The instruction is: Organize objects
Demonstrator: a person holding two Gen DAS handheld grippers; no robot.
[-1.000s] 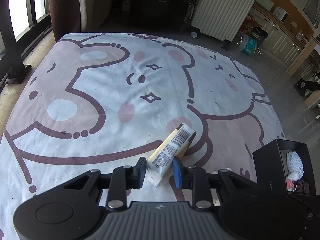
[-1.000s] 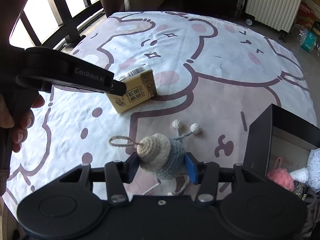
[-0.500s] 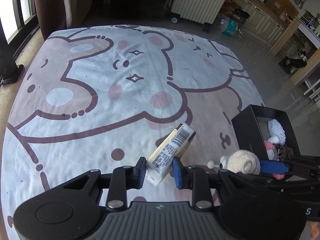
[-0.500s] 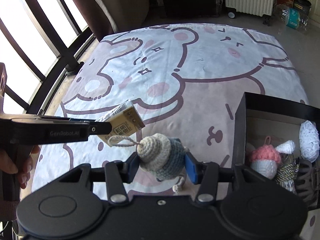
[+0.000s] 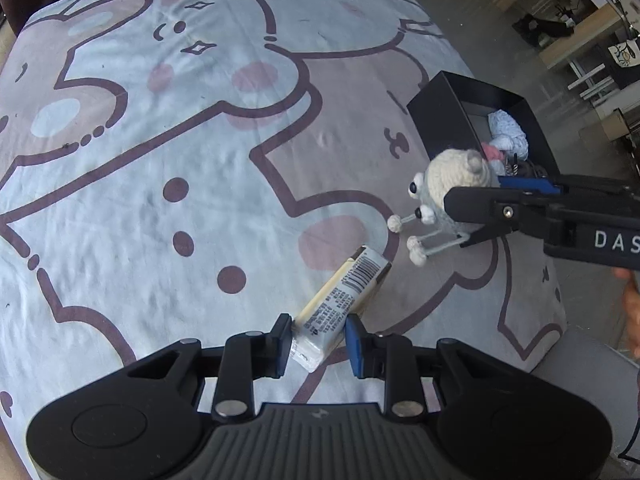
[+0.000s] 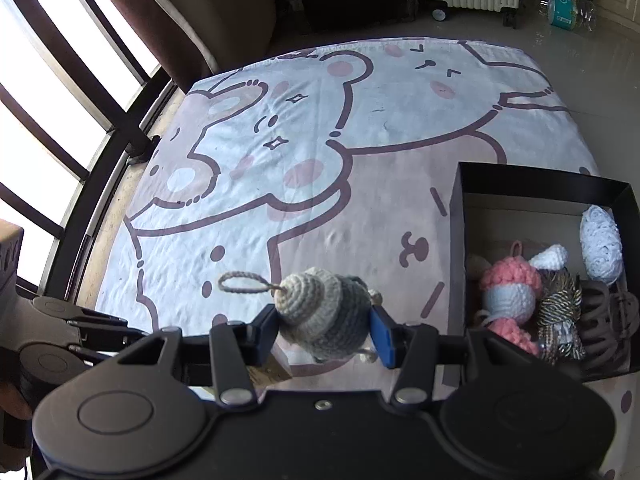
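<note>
I see an open black box (image 6: pixel 540 184) sitting on the cartoon-printed blanket (image 6: pixel 320 152), rigid and square-cornered with a pale floor. Inside it lie a pink-and-white crocheted toy (image 6: pixel 508 292), a small white knitted cone (image 6: pixel 554 257), a white lacy crocheted oval (image 6: pixel 600 250), a gold-and-black coil of twisted cord (image 6: pixel 558 312) and a brown looped piece (image 6: pixel 604 320) I cannot identify.

My right gripper (image 6: pixel 324 330) is partly closed, its blue pads pressing a crocheted bell-shaped toy (image 6: pixel 320 312), cream on top, grey below, with a yarn loop, held in the air just beside the box.

My left gripper (image 5: pixel 316 340) is nearly fully closed, clamping the end of a flat cream packet (image 5: pixel 344 296) with printed text and a barcode, held above the soft, wrinkled blanket.
</note>
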